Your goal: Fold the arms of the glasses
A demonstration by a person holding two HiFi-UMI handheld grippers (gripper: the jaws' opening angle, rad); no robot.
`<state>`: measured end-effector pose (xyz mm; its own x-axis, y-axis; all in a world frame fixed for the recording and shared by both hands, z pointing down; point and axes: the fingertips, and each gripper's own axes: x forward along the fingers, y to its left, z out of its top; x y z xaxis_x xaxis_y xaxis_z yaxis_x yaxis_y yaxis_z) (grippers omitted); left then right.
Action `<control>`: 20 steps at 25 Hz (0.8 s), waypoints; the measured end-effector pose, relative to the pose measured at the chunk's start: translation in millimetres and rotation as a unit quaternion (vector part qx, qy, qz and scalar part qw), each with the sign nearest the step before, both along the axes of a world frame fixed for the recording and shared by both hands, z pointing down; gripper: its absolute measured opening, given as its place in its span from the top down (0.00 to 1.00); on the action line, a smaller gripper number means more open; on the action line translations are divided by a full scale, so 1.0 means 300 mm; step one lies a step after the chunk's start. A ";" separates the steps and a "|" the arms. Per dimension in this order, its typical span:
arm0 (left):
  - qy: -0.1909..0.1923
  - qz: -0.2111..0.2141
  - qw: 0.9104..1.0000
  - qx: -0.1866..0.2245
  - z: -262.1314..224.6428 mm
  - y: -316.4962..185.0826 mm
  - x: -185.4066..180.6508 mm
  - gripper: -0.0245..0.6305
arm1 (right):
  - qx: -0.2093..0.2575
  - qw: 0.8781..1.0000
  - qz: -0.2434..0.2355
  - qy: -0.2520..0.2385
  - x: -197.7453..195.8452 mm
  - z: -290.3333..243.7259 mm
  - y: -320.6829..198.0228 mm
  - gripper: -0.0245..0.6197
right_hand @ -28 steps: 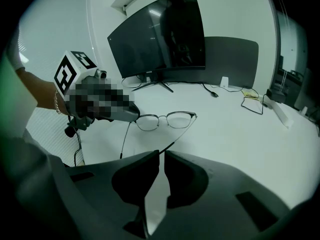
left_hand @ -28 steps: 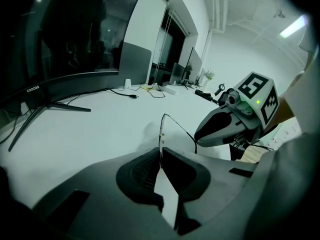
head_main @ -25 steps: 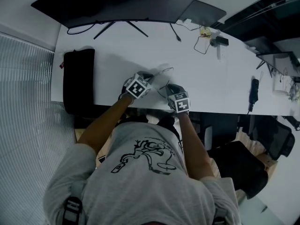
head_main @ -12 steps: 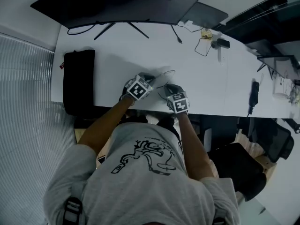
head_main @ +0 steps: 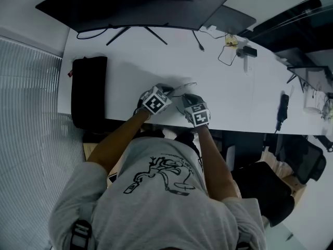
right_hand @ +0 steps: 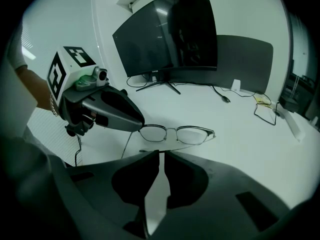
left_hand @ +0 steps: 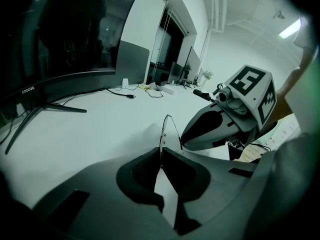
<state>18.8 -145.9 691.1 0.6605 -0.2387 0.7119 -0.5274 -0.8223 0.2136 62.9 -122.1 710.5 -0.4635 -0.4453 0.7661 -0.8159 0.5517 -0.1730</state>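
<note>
Pinching the glasses (right_hand: 192, 135) from two sides, both tools sit low over the near edge of the white surface (head_main: 130, 56).

Left tool (left_hand: 160, 156): jaws closed to a hairline, with thin frame wire caught at the very tips. From this tool the glasses (left_hand: 163, 134) are seen end-on. Their long axis runs straight away from the tips, out and back toward the nose of the right tool (left_hand: 184, 143).

Right tool (right_hand: 160, 154): jaws drawn almost together, a thin arm of the glasses meeting the tips. The grip looks like a pinch, though the wire is very fine here. From this tool the front stands upright just beyond the tips, long axis crosswise, both lenses facing it. One end is tucked under the left tool (right_hand: 141, 125). From there a loose arm trails down to the surface.

Head view: the glasses (head_main: 184, 86) show only as a faint wire just ahead of the two tools.
</note>
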 end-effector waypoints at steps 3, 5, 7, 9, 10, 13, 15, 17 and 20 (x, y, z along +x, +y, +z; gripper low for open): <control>0.001 0.000 1.000 0.000 0.007 0.002 0.000 0.91 | 0.005 1.000 -0.002 0.000 -0.007 -0.005 -0.011 0.90; 0.002 -0.001 1.000 0.000 0.006 0.005 0.001 0.91 | 0.005 1.000 -0.002 0.000 -0.009 -0.006 -0.013 0.90; 0.000 0.001 1.000 -0.002 0.002 0.011 0.002 0.91 | 0.004 1.000 -0.002 0.000 -0.010 -0.004 -0.016 0.90; -0.001 0.003 1.000 -0.004 0.001 0.015 0.004 0.91 | 0.000 1.000 -0.003 -0.002 -0.013 0.001 -0.016 0.90; -0.001 0.004 1.000 -0.005 0.001 0.017 0.004 0.91 | -0.002 1.000 -0.003 -0.003 -0.015 0.003 -0.015 0.90; 0.000 0.006 1.000 -0.004 -0.003 0.022 0.007 0.91 | 0.004 1.000 -0.004 0.000 -0.014 -0.002 -0.024 0.90; 0.001 0.008 1.000 -0.003 0.001 0.024 0.010 0.91 | 0.005 1.000 -0.004 0.001 -0.013 -0.002 -0.026 0.90; 0.000 0.007 1.000 -0.003 0.002 0.025 0.009 0.91 | 0.005 1.000 -0.003 -0.001 -0.014 -0.006 -0.027 0.90; -0.004 0.003 1.000 0.000 0.001 0.018 0.002 0.91 | 0.007 1.000 0.001 -0.006 -0.016 -0.012 -0.027 0.90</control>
<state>19.3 -140.5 691.3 0.6558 -0.2342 0.7177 -0.5239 -0.8257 0.2094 58.1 -130.3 706.9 -0.4722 -0.4565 0.7541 -0.8145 0.5531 -0.1752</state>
